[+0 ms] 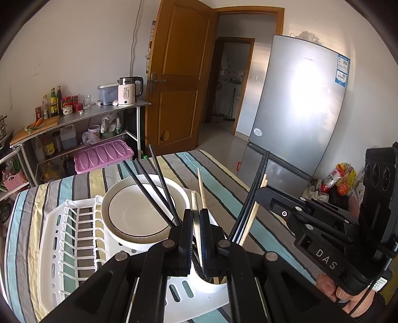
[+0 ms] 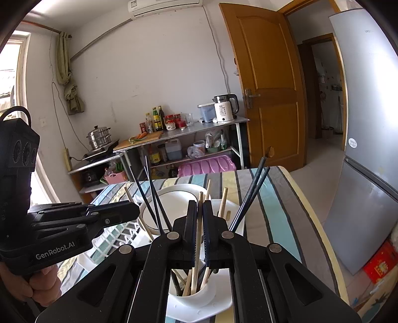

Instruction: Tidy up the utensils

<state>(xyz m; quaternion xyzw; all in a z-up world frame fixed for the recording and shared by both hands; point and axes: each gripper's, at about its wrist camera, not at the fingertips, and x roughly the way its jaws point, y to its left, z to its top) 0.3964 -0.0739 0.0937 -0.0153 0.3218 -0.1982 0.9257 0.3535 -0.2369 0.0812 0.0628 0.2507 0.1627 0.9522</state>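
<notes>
One chopstick (image 2: 199, 223) between right tongs (image 2: 199, 213)

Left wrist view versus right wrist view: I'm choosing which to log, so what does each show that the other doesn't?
Only the left wrist view shows the fridge's blue label and snack bags on the floor. Only the right wrist view shows the steamer pot, air conditioner and curtain. Both show the kettle, white plates, and a wooden chopstick between shut jaws above the white utensil cup.

Black and wooden chopsticks (image 2: 196, 251) upright, perhaps loosely, in white holder (image 2: 196, 297).
</notes>
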